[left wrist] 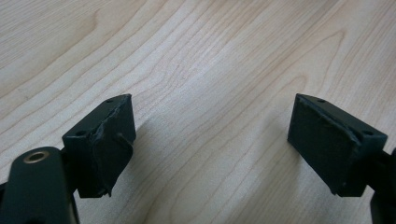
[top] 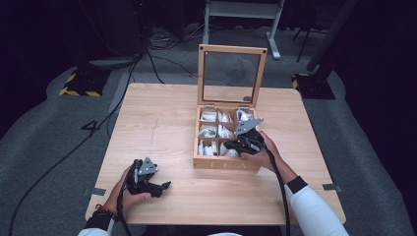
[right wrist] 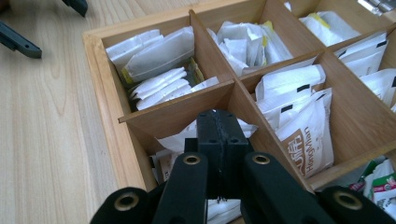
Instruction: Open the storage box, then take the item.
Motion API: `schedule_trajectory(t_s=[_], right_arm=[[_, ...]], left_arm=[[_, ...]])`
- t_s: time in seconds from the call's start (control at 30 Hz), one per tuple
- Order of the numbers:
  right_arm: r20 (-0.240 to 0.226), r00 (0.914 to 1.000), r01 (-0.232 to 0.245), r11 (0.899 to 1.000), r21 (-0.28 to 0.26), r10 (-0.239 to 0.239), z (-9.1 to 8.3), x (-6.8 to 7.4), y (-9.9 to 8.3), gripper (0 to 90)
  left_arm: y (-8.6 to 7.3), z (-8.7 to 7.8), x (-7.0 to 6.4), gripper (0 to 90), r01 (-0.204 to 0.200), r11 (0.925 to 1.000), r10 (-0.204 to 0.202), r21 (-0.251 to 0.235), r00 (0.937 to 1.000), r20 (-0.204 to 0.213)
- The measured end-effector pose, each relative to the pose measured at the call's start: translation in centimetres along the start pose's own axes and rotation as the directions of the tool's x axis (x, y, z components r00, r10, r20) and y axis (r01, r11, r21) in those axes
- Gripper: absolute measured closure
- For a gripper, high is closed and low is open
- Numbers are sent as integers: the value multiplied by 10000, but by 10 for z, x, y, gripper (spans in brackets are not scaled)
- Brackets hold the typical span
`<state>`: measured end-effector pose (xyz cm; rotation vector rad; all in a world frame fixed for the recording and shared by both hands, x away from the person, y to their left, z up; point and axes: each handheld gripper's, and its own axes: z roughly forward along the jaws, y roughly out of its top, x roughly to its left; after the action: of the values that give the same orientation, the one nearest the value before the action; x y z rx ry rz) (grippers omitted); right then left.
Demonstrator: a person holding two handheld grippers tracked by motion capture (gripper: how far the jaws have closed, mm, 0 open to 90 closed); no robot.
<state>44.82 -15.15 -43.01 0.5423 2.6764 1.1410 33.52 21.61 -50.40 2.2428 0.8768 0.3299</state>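
Meanwhile right tongs (right wrist: 218, 140) pressed together over tea box (right wrist: 105, 107), left tongs (left wrist: 210, 149) spread

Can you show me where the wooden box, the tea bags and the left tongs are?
wooden box (top: 226, 163): high view, front wall.
tea bags (right wrist: 161, 56): right gripper view, white packet.
left tongs (left wrist: 210, 144): left gripper view, midway between tips.

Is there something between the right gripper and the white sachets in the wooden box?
Nothing visible blocks it. The right gripper, jaws closed, hangs over the open wooden compartment box above white paper sachets; only a thin wooden divider stands ahead. The glass lid is raised.
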Motion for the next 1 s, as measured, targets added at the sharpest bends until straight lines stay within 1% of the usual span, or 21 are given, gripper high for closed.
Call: schedule_trajectory(t_s=[0.27, 0.43, 0.6, 0.73, 0.87, 1.0], right_arm=[[99, 9999, 134, 9984, -556, -129, -11, 0, -2, 900], [209, 9998, 41, 9947, -1023, -20, -24, -1, -2, 900], [379, 9993, 22, 9879, -1550, 37, -40, -2, -1, 900], [277, 9996, -26, 9812, -1931, 81, -54, -1, 0, 900], [273, 9996, 94, 9741, -2261, -34, -65, 2, 2, 900], [256, 9995, 213, 9721, -2336, -158, -70, 6, 2, 900]], left_arm=[[1, 1, 2, 152, -139, 9999, 140, -11, 9998, 117], [2, 1, 3, 152, -183, 9998, 183, -5, 9997, 135], [2, 1, 3, 153, -179, 9998, 179, -7, 9998, 128], [2, 1, 3, 153, -178, 9998, 178, -7, 9998, 129], [2, 1, 3, 153, -180, 9998, 180, -7, 9998, 128], [2, 1, 3, 153, -182, 9998, 182, -5, 9998, 129]])
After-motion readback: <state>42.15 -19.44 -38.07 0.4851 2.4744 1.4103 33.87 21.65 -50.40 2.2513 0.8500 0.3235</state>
